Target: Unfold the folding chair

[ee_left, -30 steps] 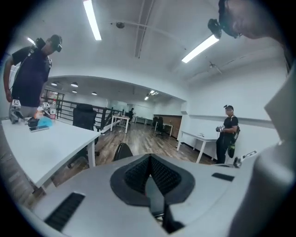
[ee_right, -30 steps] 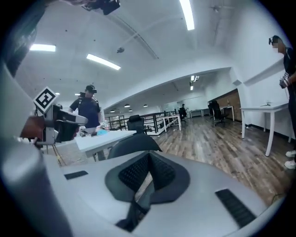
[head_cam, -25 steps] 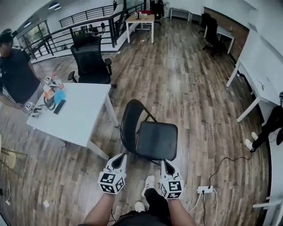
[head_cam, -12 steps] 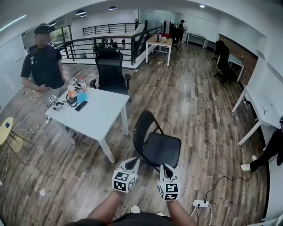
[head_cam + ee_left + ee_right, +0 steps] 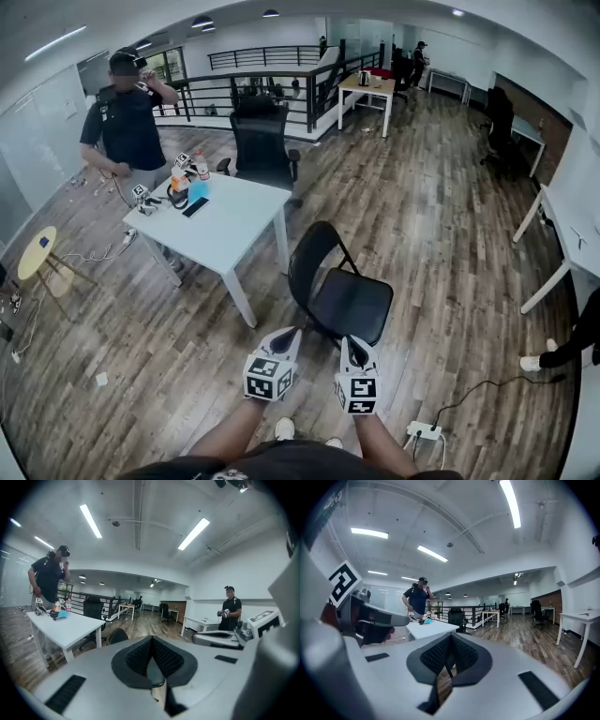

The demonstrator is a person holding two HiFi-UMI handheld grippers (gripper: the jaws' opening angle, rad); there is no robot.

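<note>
The left grey hand-held gripper (image 5: pixel 289 333), carrying its black-and-white marker cube (image 5: pixel 269 377), is held out in front of the body on the bare left forearm (image 5: pixel 223 436). It points forward and slightly down, its jaws pressed together with nothing between them. The right grey hand-held gripper (image 5: pixel 347 342) is level with it and just beside it, not touching, on the bare right forearm (image 5: pixel 380 441). It too is closed and empty.

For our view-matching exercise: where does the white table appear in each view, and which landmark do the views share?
Head view: white table left of centre.
Left gripper view: white table at the left, mid-height.
Right gripper view: white table just left of centre.
Shared landmark: the standing person in a dark shirt beside it.
</note>
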